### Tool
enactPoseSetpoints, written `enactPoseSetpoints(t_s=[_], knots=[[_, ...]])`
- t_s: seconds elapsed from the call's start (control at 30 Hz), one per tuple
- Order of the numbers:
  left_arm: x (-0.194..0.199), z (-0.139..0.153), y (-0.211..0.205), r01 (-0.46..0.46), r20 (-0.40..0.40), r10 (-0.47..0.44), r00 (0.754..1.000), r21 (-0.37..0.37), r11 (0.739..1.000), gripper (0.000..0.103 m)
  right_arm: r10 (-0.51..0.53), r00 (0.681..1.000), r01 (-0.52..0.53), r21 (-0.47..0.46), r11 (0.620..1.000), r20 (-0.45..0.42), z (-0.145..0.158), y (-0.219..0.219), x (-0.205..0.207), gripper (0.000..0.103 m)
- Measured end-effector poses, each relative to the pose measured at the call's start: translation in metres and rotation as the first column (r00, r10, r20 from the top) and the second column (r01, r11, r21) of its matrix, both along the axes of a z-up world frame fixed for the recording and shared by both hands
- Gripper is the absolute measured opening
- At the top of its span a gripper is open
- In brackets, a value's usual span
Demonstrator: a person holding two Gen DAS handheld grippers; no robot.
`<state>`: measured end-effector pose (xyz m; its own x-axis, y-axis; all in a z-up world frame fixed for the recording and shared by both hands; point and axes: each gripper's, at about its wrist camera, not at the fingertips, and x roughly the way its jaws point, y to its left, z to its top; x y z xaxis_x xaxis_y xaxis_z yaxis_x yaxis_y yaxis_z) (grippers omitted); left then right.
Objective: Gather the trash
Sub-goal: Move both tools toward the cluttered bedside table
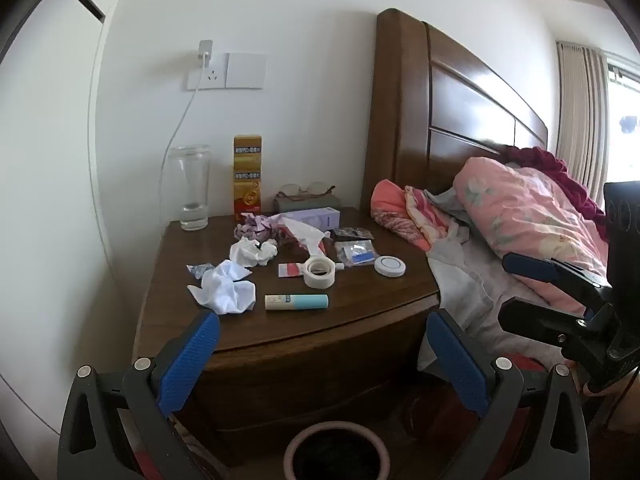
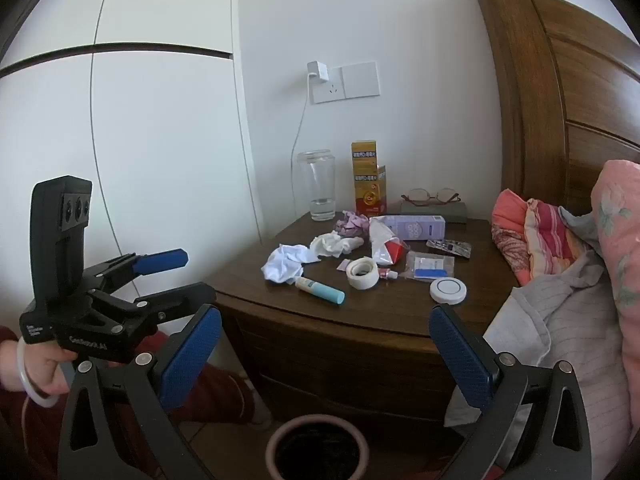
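Observation:
Two crumpled white tissues lie on the wooden nightstand (image 1: 360, 312): one near the front left (image 1: 226, 290) (image 2: 286, 268), one behind it (image 1: 254, 252) (image 2: 334, 244). A crumpled purple wrapper (image 1: 256, 227) (image 2: 352, 224) and a torn white plastic bag (image 1: 306, 236) (image 2: 380, 244) lie further back. A round bin (image 1: 336, 454) (image 2: 318, 450) stands on the floor in front. My left gripper (image 1: 324, 360) is open and empty before the nightstand's front edge; it also shows in the right wrist view (image 2: 192, 276). My right gripper (image 2: 324, 360) is open and empty, seen at right in the left wrist view (image 1: 508, 284).
On the nightstand stand a glass (image 1: 190, 188), a yellow box (image 1: 247, 176), glasses on a case (image 1: 308, 196), a purple box (image 1: 316, 216), a tape roll (image 1: 320, 272), a teal tube (image 1: 296, 302), a white round disc (image 1: 389, 266) and blister packs (image 1: 354, 254). A bed with pink bedding (image 1: 520, 216) is at right.

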<state>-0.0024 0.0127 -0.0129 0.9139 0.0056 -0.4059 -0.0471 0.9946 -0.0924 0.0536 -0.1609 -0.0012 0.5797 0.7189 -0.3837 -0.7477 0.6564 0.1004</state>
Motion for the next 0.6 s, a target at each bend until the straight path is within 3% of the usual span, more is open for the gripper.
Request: enactPoseSetpoints(t_s=[0.6], knots=[[0.0046,-0.0034,-0.0027,-0.001,-0.035,0.002,0.999,0.040,0.999,0.103,-0.001,1.000,0.001,-0.002,1.000,-0.005,-0.0002,-0.0003,0.0011,0.103]])
